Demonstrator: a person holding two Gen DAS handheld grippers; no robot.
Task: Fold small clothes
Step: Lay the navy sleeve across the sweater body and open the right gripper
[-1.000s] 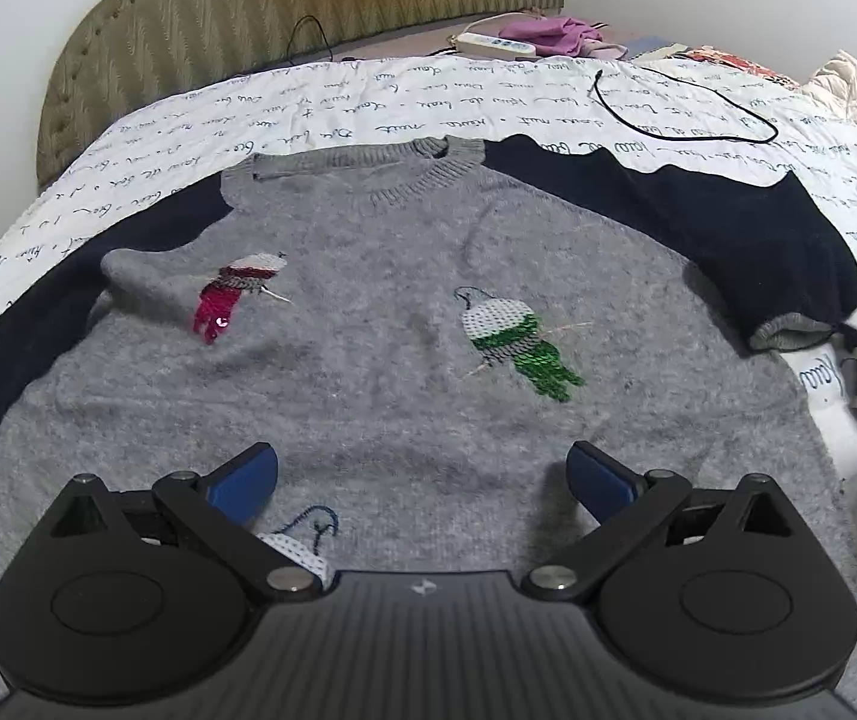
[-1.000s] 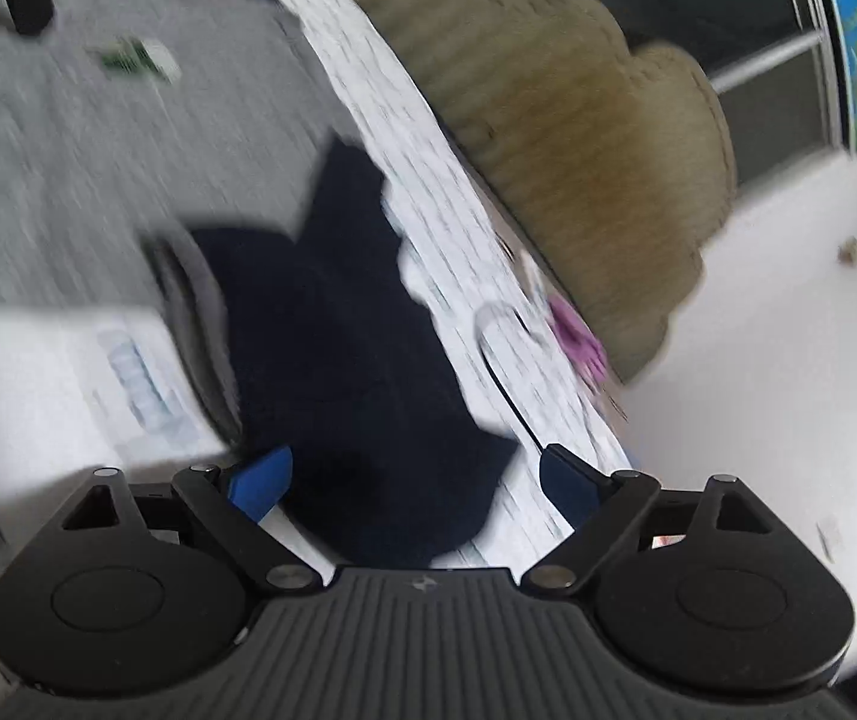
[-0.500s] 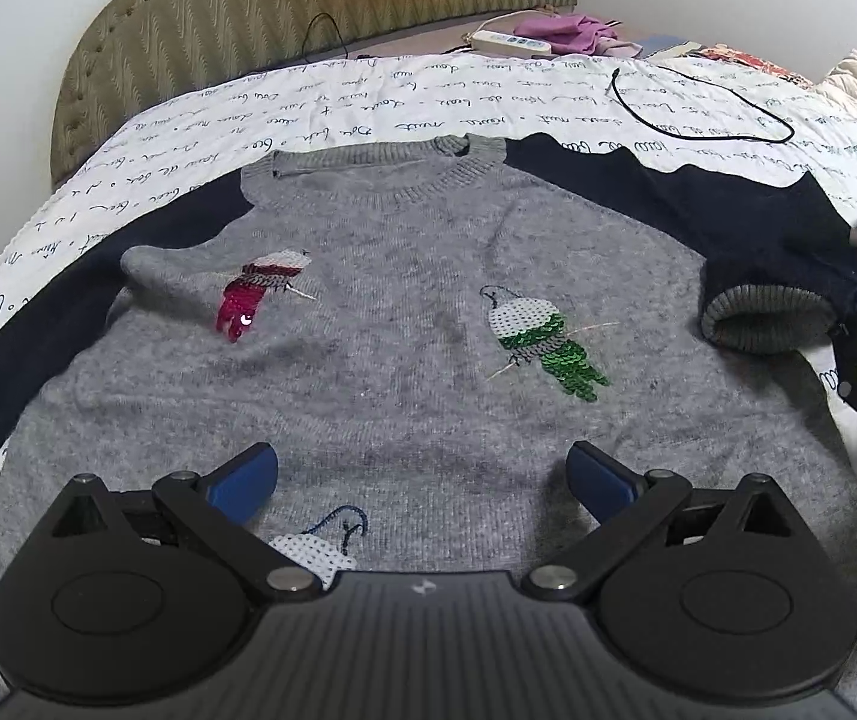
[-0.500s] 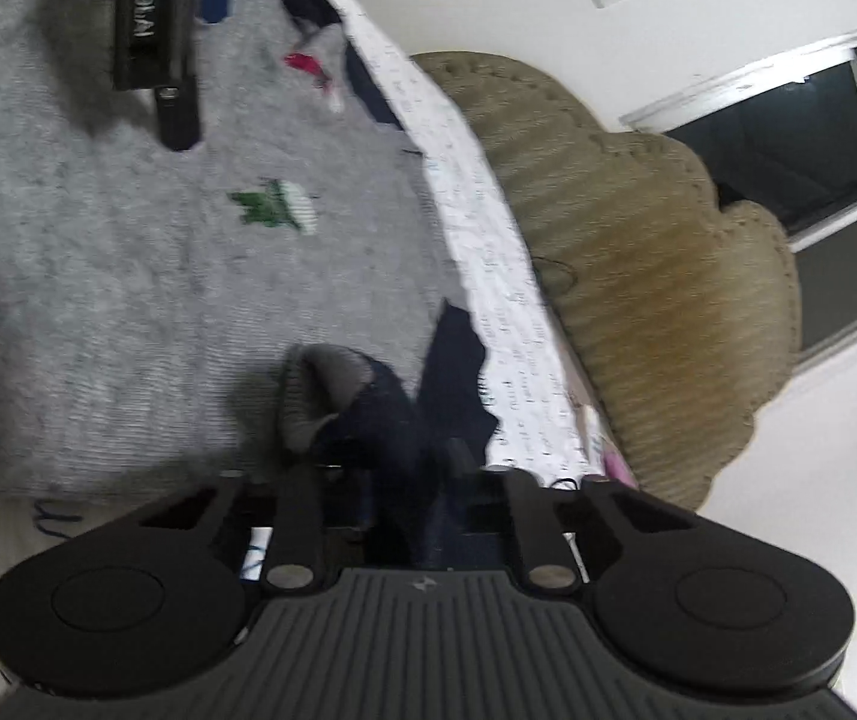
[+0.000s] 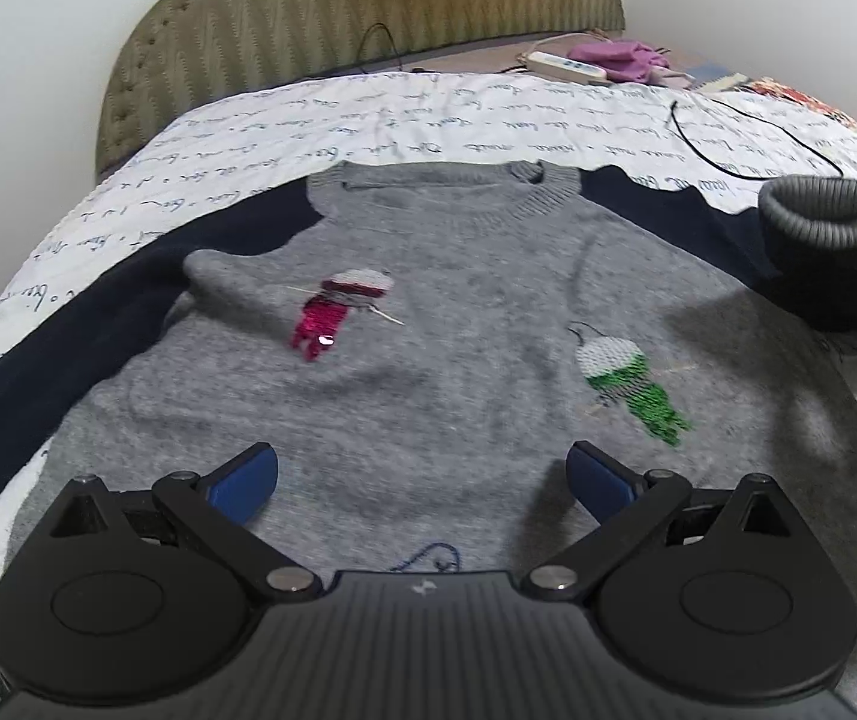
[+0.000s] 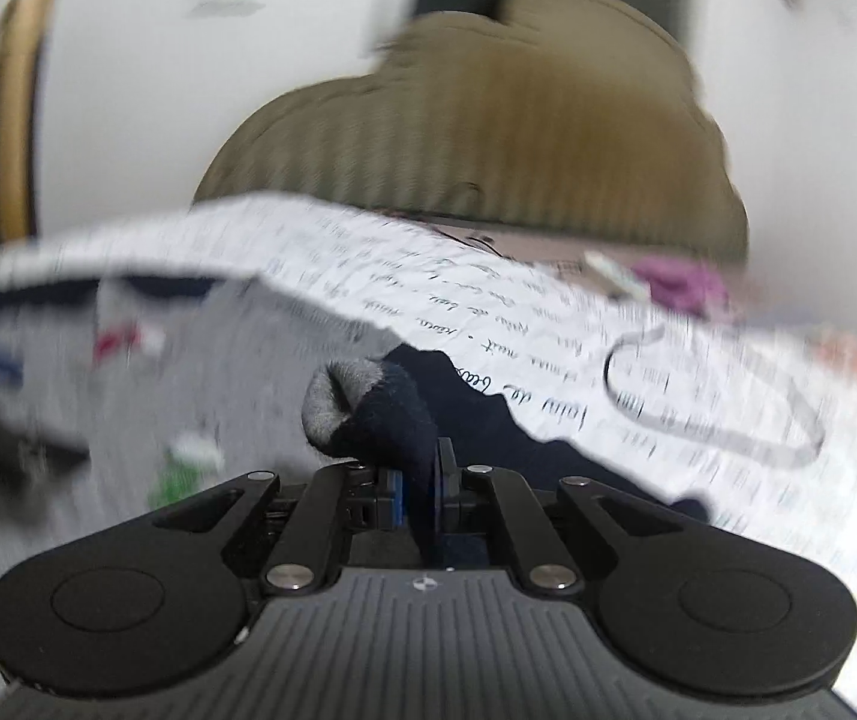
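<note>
The left gripper (image 5: 422, 474) is hovering low over the hem end of the sweater (image 5: 458, 360), its blue-padded fingers (image 5: 245, 477) standing wide apart and holding nothing. The grey knit sweater is lying flat and face up on the bed (image 5: 428, 114), collar toward the headboard. A red sequin bird (image 5: 338, 315) and a green sequin bird (image 5: 632, 387) are showing on its chest, and part of a third embroidered motif is peeking out just above the gripper body. The navy left-hand sleeve (image 5: 98, 324) is lying spread along the sheet.

In the right wrist view, the right gripper (image 6: 419, 489) is clamping its fingers on the other navy sleeve (image 6: 392, 420) just behind the grey ribbed cuff (image 6: 332, 396). That cuff is standing raised off the sheet, near the sweater's right edge; from the left wrist view it is appearing as an open ring (image 5: 830, 210) above the grey body.

Beyond the collar, the white sheet printed with script is running up to an olive padded headboard (image 5: 368, 12). A black cable (image 5: 746, 138) is looping on the sheet at far right. A white power strip (image 5: 566, 66) and a purple cloth (image 5: 620, 57) are lying near the headboard. The right wrist view is blurring heavily.
</note>
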